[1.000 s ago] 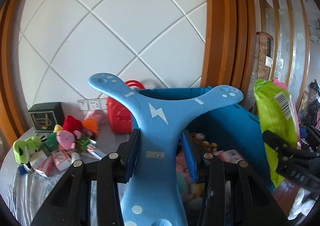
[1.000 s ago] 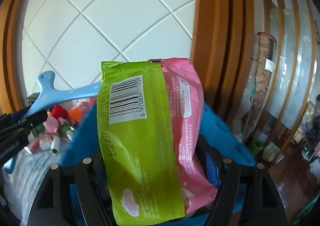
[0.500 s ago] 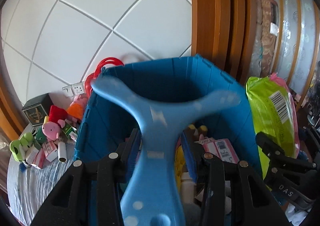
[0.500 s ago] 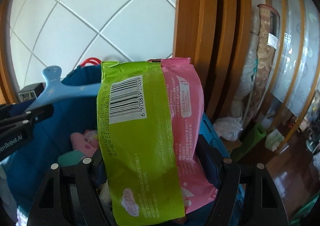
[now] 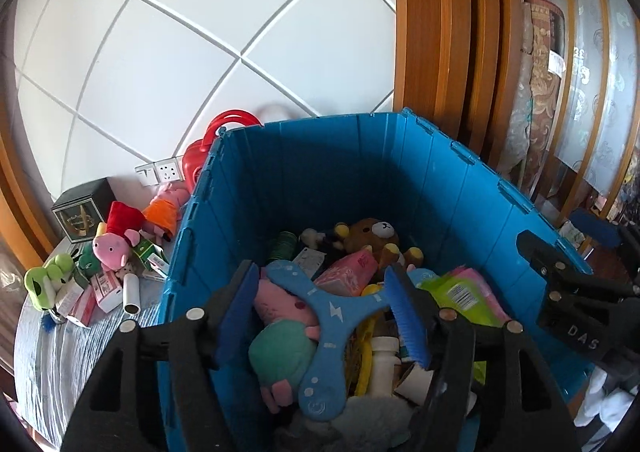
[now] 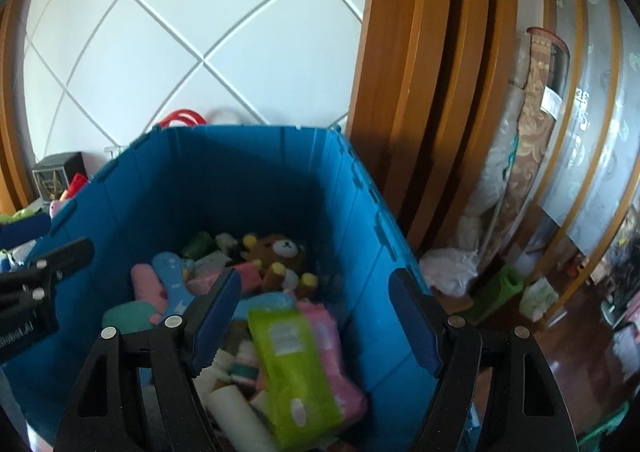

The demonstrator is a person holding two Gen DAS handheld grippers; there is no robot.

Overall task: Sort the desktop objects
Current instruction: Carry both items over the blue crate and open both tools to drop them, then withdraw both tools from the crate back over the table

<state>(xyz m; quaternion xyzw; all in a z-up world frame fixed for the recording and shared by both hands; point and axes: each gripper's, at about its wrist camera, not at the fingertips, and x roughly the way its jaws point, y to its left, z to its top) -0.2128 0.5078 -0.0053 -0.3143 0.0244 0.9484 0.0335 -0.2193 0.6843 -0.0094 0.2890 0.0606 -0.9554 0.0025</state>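
A big blue bin (image 5: pixel 440 188) (image 6: pixel 360 212) holds several toys and packets. The blue three-armed boomerang (image 5: pixel 328 332) (image 6: pixel 172 288) lies loose in it on a pink plush. The green and pink packet (image 6: pixel 296 364) (image 5: pixel 460 292) lies in the bin too. My left gripper (image 5: pixel 324 316) is open above the bin, jaws either side of the boomerang without touching it. My right gripper (image 6: pixel 316 316) is open above the packet, empty.
On the table (image 5: pixel 52 364) left of the bin lie a Peppa Pig plush (image 5: pixel 112 246), a green frog toy (image 5: pixel 44 280), small boxes (image 5: pixel 104 288) and a dark box (image 5: pixel 82 214). A red basket (image 5: pixel 208 144) stands behind. Wooden door frame (image 6: pixel 420 92) at right.
Both grippers tilted down over the bin and opened. The boomerang dropped from the left gripper and the packet from the right into the bin.
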